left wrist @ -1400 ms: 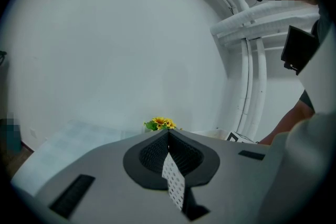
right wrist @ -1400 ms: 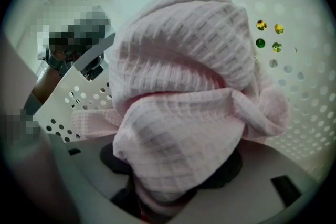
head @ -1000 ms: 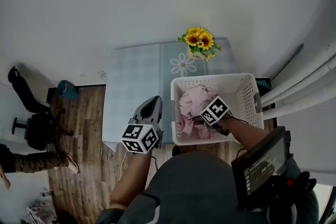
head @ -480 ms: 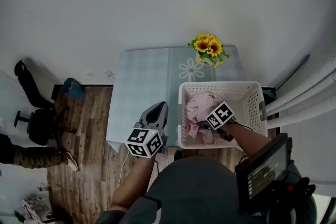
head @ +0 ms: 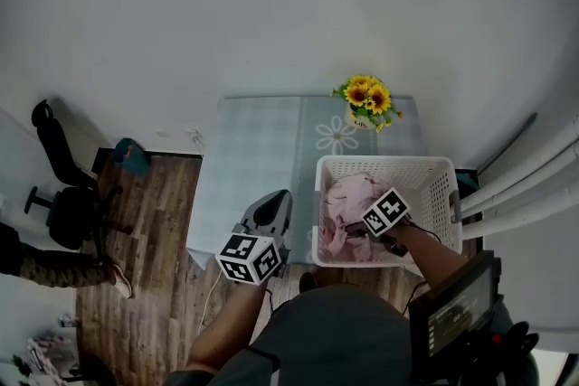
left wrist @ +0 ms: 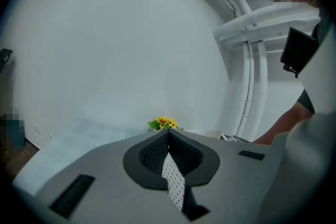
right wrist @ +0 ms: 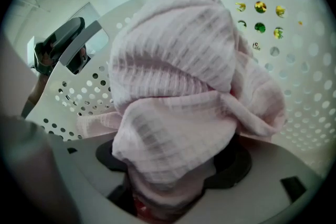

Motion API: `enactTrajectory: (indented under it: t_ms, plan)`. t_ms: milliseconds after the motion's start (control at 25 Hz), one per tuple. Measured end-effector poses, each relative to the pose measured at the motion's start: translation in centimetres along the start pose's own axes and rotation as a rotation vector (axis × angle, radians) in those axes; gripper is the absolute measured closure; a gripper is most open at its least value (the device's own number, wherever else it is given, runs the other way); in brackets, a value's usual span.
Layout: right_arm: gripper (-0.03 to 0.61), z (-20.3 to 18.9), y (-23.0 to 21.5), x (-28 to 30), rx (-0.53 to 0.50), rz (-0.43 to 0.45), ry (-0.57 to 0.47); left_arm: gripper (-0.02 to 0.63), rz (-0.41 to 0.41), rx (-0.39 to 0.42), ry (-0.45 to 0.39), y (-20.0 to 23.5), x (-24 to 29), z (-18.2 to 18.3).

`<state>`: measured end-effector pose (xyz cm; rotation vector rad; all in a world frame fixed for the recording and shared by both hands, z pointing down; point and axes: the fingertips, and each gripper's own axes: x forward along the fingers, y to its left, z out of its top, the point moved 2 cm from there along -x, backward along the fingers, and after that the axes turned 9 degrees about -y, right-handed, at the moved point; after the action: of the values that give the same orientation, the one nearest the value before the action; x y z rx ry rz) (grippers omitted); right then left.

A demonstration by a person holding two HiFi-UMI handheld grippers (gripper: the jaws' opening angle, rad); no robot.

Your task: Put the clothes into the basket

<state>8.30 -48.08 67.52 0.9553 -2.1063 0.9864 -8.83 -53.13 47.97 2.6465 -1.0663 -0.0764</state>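
A white perforated basket (head: 436,169) stands on the right part of the table. Bunched pink waffle-knit cloth (head: 348,194) lies inside it. My right gripper (head: 353,230) reaches into the basket from the near side. In the right gripper view the cloth (right wrist: 173,76) is heaped over and between the jaws of my right gripper (right wrist: 170,168), which are opening and stand wide; the pads are hidden under the folds. My left gripper (head: 274,202) hovers over the table's near edge, left of the basket. Its jaws meet with nothing between them (left wrist: 168,132).
A pale checked table (head: 262,140) carries a pot of sunflowers (head: 366,97) at its far right. White pipes (head: 534,185) run down the right wall. An office chair (head: 63,212) and a person's leg (head: 50,271) are on the wooden floor at left.
The head view has drifted, so table and basket sit lower and further right. The right gripper stays in the basket with the pink cloth. The left gripper keeps its place beside the basket.
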Motion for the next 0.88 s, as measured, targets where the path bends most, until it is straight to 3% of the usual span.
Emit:
enactTrajectory:
  t_ms: [440,880]
  plan:
    - [0.209,2.9,2.0,-7.2,-0.051,-0.009,-0.124,0.606,-0.009,0.024,-0.041,-2.7,-1.7,1.6]
    - [0.21,7.7,5.1,-17.7,-0.124,-0.013,-0.489,0.605,0.004,0.096,-0.047,-8.2,-3.8,2.3]
